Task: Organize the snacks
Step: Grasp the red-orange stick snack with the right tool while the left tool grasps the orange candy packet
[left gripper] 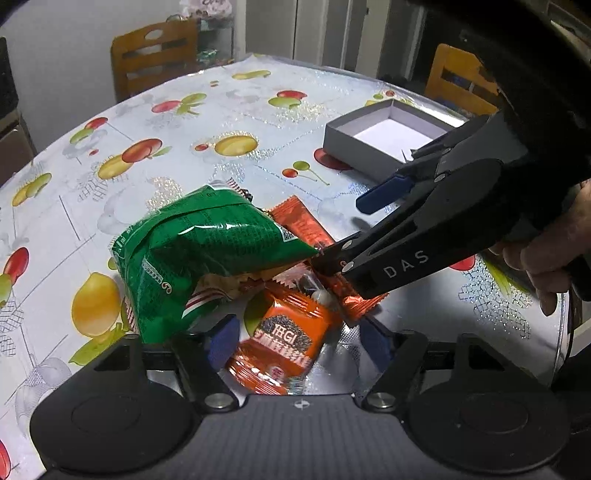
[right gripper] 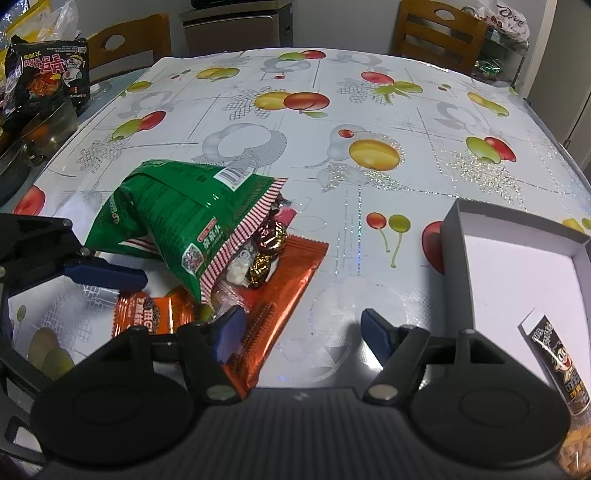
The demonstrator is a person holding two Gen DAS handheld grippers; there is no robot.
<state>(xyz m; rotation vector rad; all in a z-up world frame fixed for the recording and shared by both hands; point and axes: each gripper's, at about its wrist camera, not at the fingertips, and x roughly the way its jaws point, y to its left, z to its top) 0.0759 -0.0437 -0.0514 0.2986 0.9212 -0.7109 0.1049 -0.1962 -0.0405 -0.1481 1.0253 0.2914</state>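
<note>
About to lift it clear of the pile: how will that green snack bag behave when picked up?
The green snack bag looks puffy and crinkled, so probably light and floppy. Its film is glossy, likely slippery. Its striped end sits over loose candies, which may shift or scatter when it lifts.

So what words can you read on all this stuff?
"DAS": on the right hand-held gripper.
"GI": on the small orange packet; the other characters are blurred.
"Dove", roughly: on the white bag, faint.
Green bag, black noodle packet, brown stick packet: print too small or blurred.
</note>
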